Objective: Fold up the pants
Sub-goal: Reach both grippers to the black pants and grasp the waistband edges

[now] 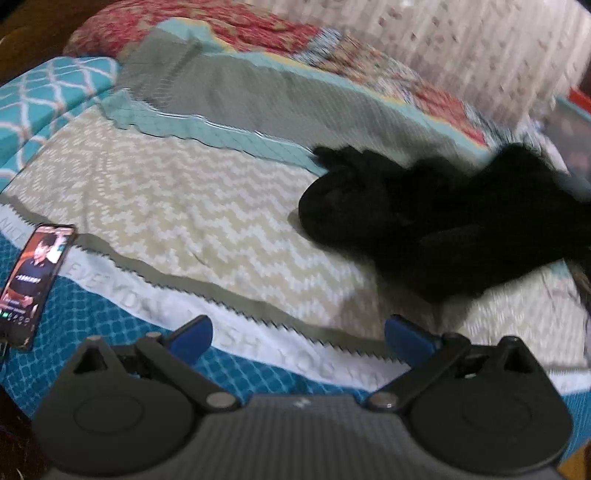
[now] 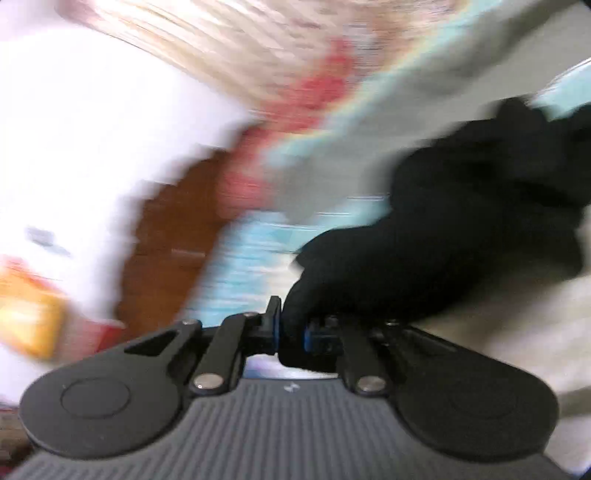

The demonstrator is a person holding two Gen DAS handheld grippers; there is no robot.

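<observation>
The black pants (image 1: 436,218) lie crumpled on the bed's zigzag-patterned blanket (image 1: 192,206), at the right of the left wrist view. My left gripper (image 1: 297,339) is open and empty, hovering over the blanket short of the pants. In the blurred right wrist view my right gripper (image 2: 291,332) is shut on a bunched edge of the black pants (image 2: 443,236), which trail up and to the right from the fingers.
A phone (image 1: 35,280) with a lit screen lies at the bed's left edge on the blue quilt. A teal patterned pillow (image 1: 48,99) and a red floral pillow (image 1: 192,26) sit at the back. A curtain (image 1: 480,48) hangs behind the bed.
</observation>
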